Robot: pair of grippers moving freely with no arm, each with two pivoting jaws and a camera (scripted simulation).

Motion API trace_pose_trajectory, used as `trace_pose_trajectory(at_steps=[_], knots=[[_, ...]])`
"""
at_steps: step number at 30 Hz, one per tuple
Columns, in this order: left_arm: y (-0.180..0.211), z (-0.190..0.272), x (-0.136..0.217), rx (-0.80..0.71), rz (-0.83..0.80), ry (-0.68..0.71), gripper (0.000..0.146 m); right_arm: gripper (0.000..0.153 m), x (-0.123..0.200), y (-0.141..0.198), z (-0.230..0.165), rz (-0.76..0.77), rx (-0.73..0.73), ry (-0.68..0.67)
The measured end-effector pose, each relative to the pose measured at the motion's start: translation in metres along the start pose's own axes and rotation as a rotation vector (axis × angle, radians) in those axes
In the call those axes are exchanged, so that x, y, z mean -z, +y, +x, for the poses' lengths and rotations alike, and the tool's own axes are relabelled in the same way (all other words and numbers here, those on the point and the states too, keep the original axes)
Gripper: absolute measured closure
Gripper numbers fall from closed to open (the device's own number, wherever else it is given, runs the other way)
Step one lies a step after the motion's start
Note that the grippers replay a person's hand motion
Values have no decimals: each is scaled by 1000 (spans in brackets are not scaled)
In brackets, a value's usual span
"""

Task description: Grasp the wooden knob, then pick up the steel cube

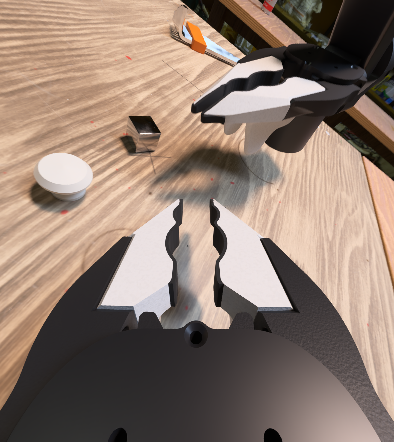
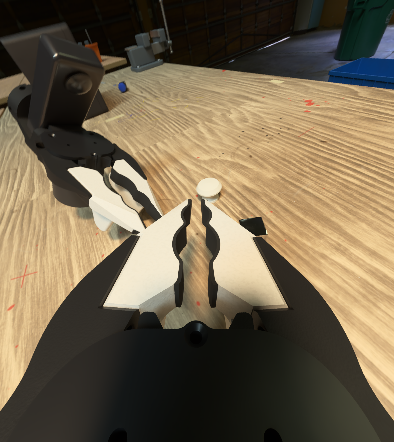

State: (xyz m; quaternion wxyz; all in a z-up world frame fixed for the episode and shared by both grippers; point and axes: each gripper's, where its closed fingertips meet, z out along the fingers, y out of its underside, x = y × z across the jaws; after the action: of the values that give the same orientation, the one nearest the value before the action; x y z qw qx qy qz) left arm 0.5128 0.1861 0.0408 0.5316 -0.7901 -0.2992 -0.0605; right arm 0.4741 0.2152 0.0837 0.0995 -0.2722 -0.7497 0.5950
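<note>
Left gripper: jaws parted by a narrow gap, nothing between them, held above bare wood; seen from the right wrist view tilted down toward the table, tips just left of the right gripper's own.
Right gripper: jaws a slim gap apart, empty; from the left wrist view off the table at upper right, casting a shadow beneath.
Wooden knob: pale off-white, round domed cap on a short narrower stem, standing on the table, untouched; ahead and left of the left gripper, just beyond the right gripper's tips.
Steel cube: mirror-bright, dark top face, resting on the wood near the knob but apart from it; partly hidden behind the right gripper's right finger.
Table: light wood with strong wavy grain, flecked with red paint spots and thin pencil lines.
Far edge: orange-handled saw lying flat.
Room: grey vise at the table's back, small blue ball, blue bin, green bin, dim shelving behind.
</note>
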Motion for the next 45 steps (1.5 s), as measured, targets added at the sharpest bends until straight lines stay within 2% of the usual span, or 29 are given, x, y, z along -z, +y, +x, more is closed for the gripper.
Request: trace_pose_trajectory(at_steps=[4,11,17,20,24,26,28,29,34,38,42,45], knots=[[-3,-15,13,-73,9,-92,113,142,5,-5,7,38,-42,12],[-13,-67,59,-305,-89,-348,91,135,8,-11,11,51,16,78],[-24,-85,43,-639,-183,-251,68,127,6,-13,4,70,61,55],[-24,-90,28,-726,-222,-196,61,120,10,-15,11,76,86,96],[-23,-96,6,-751,-226,-145,64,109,15,-20,19,107,86,130],[-21,-99,-1,-735,-231,-137,80,102,14,-18,22,100,83,132],[-20,-101,-4,-694,-246,-139,107,100,11,-12,31,76,86,171],[-19,-102,-5,-672,-248,-142,109,99,9,-7,39,52,82,205],[-17,-98,-3,-648,-247,-164,109,98,4,10,80,-57,3,408],[-12,-90,-1,-658,-259,-102,109,98,5,11,101,-105,112,563],[-7,-84,2,-667,-270,-54,109,95,-3,17,114,-180,111,574],[-3,-80,4,-670,-277,-25,109,95,-6,15,126,-174,68,572]])
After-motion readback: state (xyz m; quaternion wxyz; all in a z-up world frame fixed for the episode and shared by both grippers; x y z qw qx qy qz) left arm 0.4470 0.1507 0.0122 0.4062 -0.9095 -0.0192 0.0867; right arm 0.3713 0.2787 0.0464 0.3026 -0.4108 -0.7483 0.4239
